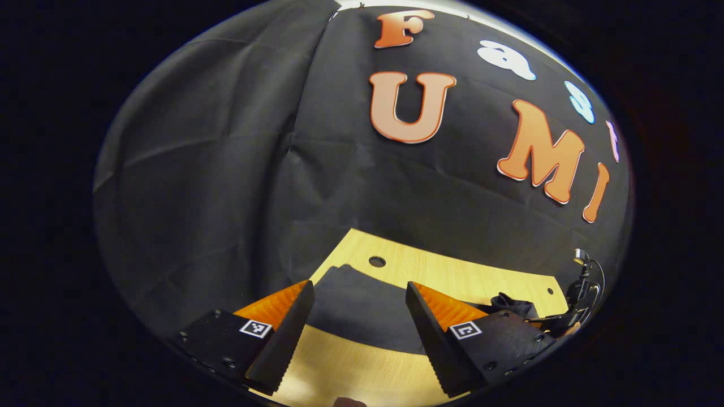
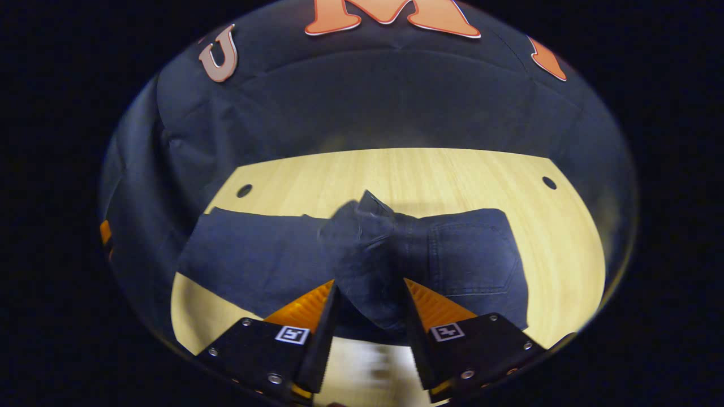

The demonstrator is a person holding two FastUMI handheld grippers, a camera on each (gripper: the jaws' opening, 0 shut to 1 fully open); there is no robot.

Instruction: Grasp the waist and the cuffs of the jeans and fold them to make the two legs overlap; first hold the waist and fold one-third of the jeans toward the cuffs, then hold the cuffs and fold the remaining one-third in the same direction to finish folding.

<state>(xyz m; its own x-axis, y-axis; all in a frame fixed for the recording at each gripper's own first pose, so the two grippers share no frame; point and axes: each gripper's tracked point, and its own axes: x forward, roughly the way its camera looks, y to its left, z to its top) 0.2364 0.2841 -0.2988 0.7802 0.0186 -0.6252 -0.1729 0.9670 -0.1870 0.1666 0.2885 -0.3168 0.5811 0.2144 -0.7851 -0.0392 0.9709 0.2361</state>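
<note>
Jeans (image 1: 362,308), left gripper view: dark denim flat on the light wood tabletop (image 1: 452,277), lying across beyond the fingers. Left hand-held gripper (image 1: 359,325) released, jaws wide apart above the fabric, nothing between them. Other hand-held gripper (image 1: 577,299) at far right edge, small, with a dark bunch of cloth beside it; its state not readable here. Round hole (image 1: 376,262) in the tabletop behind the jeans.

Right gripper view: jeans (image 2: 271,260) spread across the tabletop (image 2: 407,169), back pocket (image 2: 475,260) on the right part. Right hand-held gripper (image 2: 367,308) clenched on a raised bunched fold (image 2: 362,249) of denim, both fingers pressing its sides. Lower middle blurred.
</note>
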